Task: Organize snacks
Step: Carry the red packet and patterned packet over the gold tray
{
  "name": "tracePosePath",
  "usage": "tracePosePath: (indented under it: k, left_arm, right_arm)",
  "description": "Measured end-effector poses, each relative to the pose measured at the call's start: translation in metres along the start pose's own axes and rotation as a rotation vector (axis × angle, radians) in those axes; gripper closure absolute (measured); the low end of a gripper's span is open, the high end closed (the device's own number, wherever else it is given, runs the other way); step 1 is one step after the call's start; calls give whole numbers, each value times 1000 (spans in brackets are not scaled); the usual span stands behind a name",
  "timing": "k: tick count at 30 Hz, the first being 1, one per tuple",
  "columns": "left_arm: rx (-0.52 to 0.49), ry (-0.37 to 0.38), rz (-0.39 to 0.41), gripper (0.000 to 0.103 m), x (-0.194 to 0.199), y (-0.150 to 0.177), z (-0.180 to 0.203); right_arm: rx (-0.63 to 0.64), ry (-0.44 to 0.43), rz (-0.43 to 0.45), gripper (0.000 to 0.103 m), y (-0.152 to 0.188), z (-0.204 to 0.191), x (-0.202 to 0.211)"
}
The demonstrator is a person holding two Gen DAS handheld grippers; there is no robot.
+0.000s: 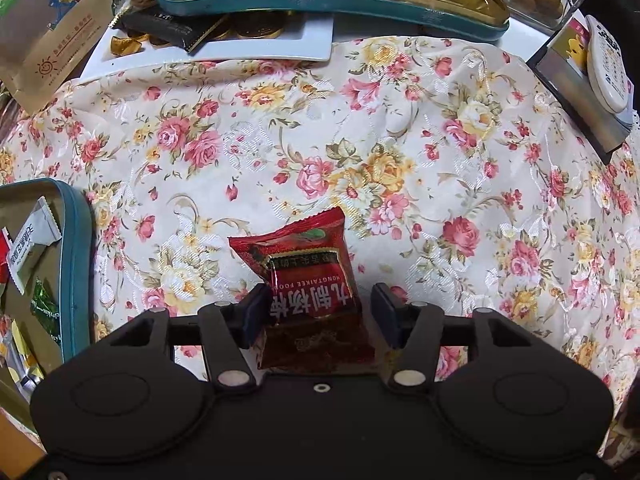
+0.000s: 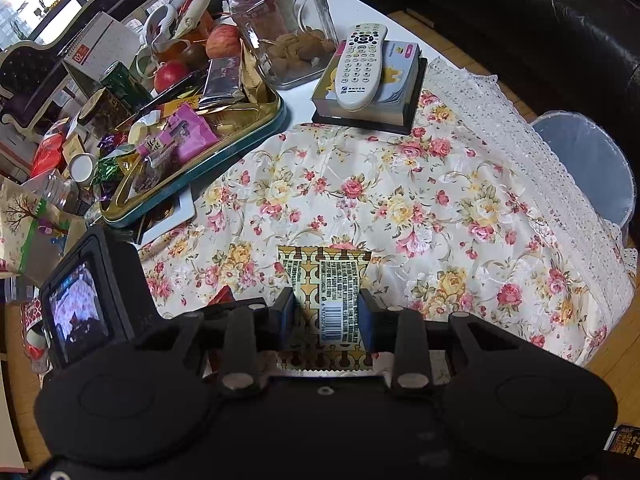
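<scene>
Floral tablecloth (image 2: 400,200), tin tray (image 2: 224,152), jar (image 2: 288,20)

Left gripper (image 1: 320,312) at 6 o'clock, jaws spread wider than the red snack packet (image 1: 310,280) lying between them. Left jaw touches the packet's edge; right jaw stands clear of it with a gap. Packet rests on the floral cloth (image 1: 400,152) covering the surface, its printing upside down to the camera. Teal-rimmed tin (image 1: 76,264) at 9 o'clock holds small wrapped sweets, white and green. At 12 o'clock a second teal and gold tin (image 1: 332,4) piled with snacks sits on a white tray (image 1: 260,50) of gold coins and a dark wrapper. Brown paper bag (image 1: 44,36) at 10 o'clock. White remote (image 1: 608,64) on a box at 2 o'clock.
</scene>
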State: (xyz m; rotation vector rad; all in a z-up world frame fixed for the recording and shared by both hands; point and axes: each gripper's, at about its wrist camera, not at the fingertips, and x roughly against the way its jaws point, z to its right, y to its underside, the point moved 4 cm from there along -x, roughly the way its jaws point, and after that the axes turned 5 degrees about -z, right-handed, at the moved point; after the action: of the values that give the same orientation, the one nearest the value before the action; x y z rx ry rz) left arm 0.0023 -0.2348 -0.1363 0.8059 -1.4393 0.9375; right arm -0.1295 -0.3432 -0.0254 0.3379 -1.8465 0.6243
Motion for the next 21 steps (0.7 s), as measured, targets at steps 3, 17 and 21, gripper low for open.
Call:
tracePosePath:
  k: [3,17,21]
  left_arm:
    - [-15,12,-9,52,1,-2,1]
    - [2,110,-36,55,41,3,-4]
    - [-9,120,-12,55,62,1,-13]
  right_arm:
    - [-3,1,-1,69,0,0,0]
    - [-28,-2,8,68,-4,2,5]
    - [-41,-6,-1,68,-4,1,3]
